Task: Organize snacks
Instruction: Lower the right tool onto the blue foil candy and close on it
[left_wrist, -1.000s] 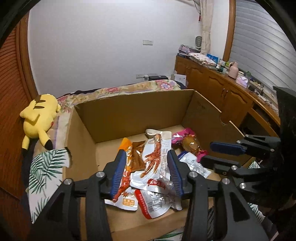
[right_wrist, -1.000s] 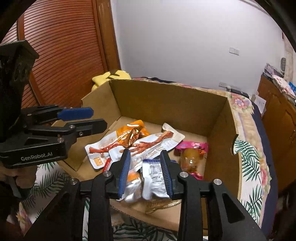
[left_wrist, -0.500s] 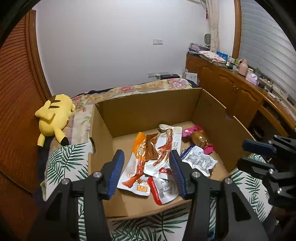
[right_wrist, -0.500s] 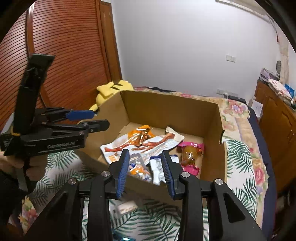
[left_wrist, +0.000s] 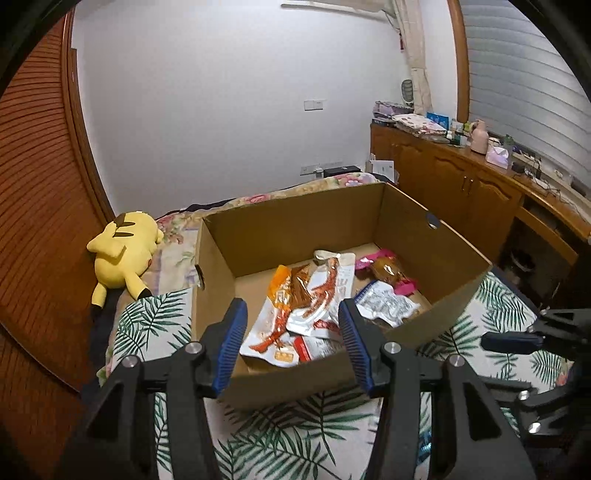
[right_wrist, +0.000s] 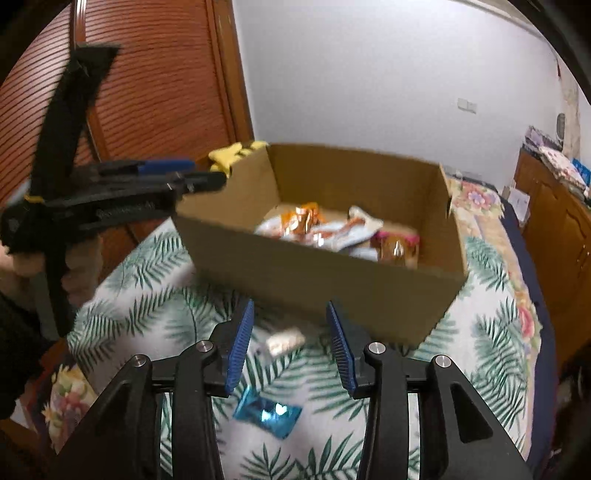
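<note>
Both tongs (left_wrist: 291, 341) (right_wrist: 290, 341) gape, empty; chicken-foot packet (left_wrist: 325, 291) lies lengthwise toward box (left_wrist: 295, 225) back wall.

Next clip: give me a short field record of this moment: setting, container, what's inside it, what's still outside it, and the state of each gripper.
setting: bed with a palm-leaf cover
container: open cardboard box on the cover
inside: several snack packets, among them a chicken-feet packet and a pink packet
outside: blue packet and small pale packet, lying on the cover before the box
left gripper: open, empty, aimed at the box
right gripper: empty, fingers just opening, above the loose packets
bystander: yellow plush toy
</note>
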